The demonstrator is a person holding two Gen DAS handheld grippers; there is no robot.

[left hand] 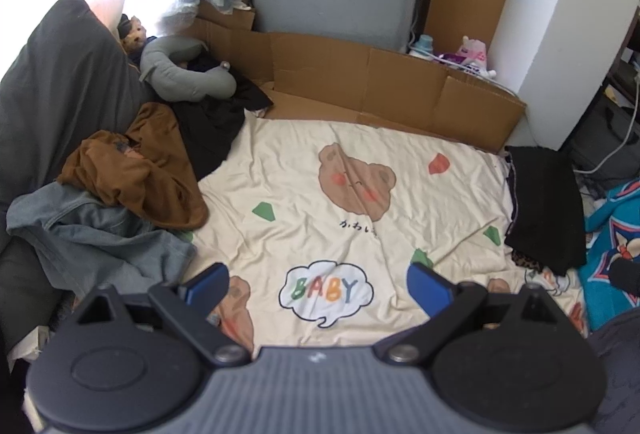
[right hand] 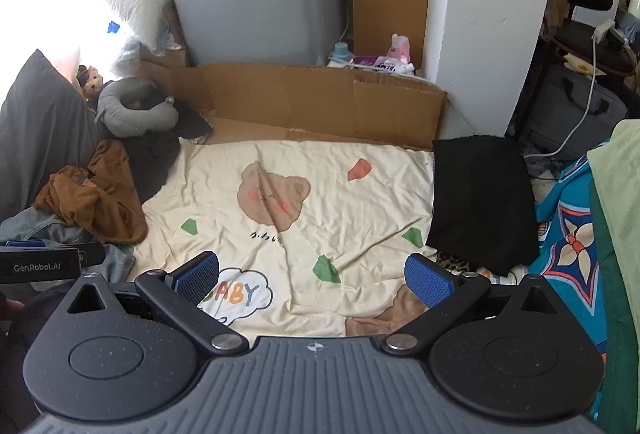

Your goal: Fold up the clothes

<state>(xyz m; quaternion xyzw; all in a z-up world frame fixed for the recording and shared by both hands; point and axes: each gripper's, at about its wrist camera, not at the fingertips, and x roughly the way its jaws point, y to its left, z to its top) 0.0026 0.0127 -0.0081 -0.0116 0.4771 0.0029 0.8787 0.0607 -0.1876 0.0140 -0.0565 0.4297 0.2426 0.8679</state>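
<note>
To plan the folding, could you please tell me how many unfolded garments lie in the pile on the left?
3: a brown top, a blue denim piece in front of it, and a black garment behind. More may be hidden underneath.

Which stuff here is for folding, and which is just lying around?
For folding: brown garment, denim garment, crumpled black garment, folded black garment, both open hand-held grippers.

Just lying around: neck pillow, cardboard, plush toy.
</note>
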